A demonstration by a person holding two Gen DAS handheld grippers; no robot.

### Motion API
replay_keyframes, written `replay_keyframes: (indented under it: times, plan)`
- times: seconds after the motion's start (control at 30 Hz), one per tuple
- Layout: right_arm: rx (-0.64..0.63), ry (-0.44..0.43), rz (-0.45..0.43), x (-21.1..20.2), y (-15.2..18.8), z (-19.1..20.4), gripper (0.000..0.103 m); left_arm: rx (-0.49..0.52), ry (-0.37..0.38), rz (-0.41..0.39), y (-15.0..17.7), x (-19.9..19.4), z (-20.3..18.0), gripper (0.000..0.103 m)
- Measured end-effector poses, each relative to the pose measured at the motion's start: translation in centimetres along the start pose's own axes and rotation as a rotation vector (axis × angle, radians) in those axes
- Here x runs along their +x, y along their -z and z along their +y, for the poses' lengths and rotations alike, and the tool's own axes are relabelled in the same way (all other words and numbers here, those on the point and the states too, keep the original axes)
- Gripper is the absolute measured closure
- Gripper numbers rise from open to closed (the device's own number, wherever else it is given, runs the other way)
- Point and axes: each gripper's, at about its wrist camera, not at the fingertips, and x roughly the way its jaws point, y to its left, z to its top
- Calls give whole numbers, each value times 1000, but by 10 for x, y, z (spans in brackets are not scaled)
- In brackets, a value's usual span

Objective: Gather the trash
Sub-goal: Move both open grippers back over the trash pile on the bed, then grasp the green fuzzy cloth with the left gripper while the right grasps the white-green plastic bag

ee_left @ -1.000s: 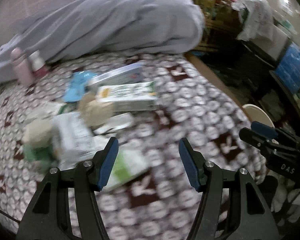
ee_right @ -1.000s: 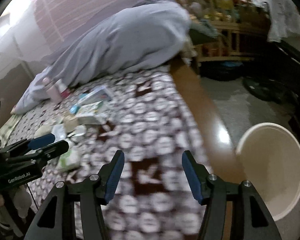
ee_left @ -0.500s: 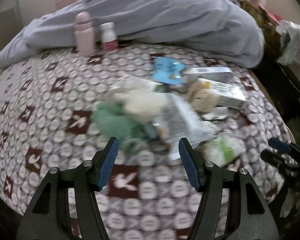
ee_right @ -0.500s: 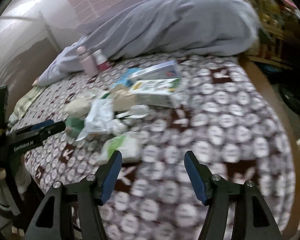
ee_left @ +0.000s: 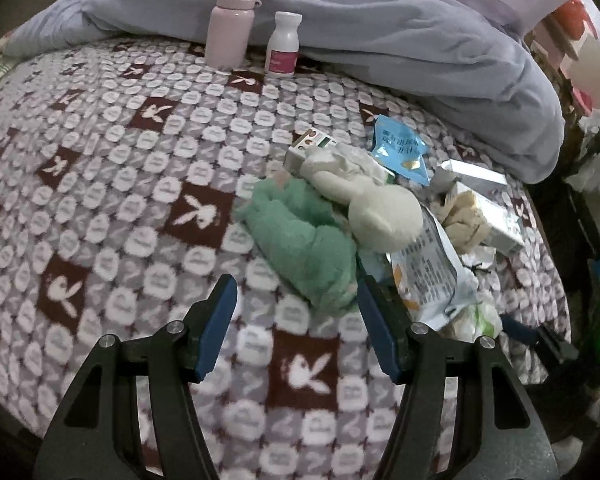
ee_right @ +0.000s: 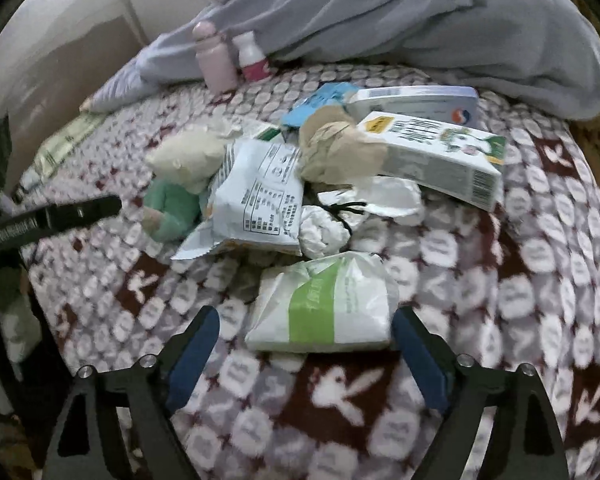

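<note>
Covering the whole bed is a patterned blanket (ee_right: 540, 264), and it works like a table for the mess. A big grey quilt (ee_left: 400, 36) is bunched up at the far side, so the middle is free. A pink bottle (ee_left: 230, 20) and a small white bottle (ee_left: 283, 46) stand upright by the quilt, apart from the mess, so they are likely not rubbish.

The trash sits in one heap near the bed's edge. A long white box (ee_right: 436, 152) lies on top at the back. A white snack bag (ee_right: 256, 200) leans on a green cloth (ee_left: 304, 240) and a cream soft toy (ee_left: 380, 212). A white and green packet (ee_right: 324, 304) lies flat at the front, alone and easy to reach.

The right gripper (ee_right: 306, 344) points down at that packet. Its jaws are opening, one on each side of the packet, not pressing it. I think it is making room to grab it.

The left gripper (ee_left: 296, 320) hangs over the blanket by the green cloth, jaws apart and holding nothing. The picture is blurry there, so it may just touch the cloth.
</note>
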Motion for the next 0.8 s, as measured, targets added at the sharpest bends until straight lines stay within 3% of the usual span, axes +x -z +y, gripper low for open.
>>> replay_keyframes:
  times: [0.13, 0.3, 0.37, 0.4, 0.5, 0.8]
  plan:
    - [-36, 45, 32, 16, -2, 6, 15, -21, 19, 16, -9, 22, 1, 41]
    - [-21, 32, 19, 22, -3, 1, 17, -14, 53, 59, -13, 54, -2, 42]
    - [-25, 43, 7, 24, -4, 1, 31, -19, 70, 58, -12, 58, -2, 45]
    - [-27, 43, 3, 24, -3, 0, 31, -22, 82, 56, -11, 57, -1, 51]
    - [-22, 21, -12, 17, -1, -1, 33, -23, 84, 50, -7, 45, 3, 56]
    - [-25, -53, -84, -38, 9, 3, 34, 12, 15, -41, 7, -26, 26, 56]
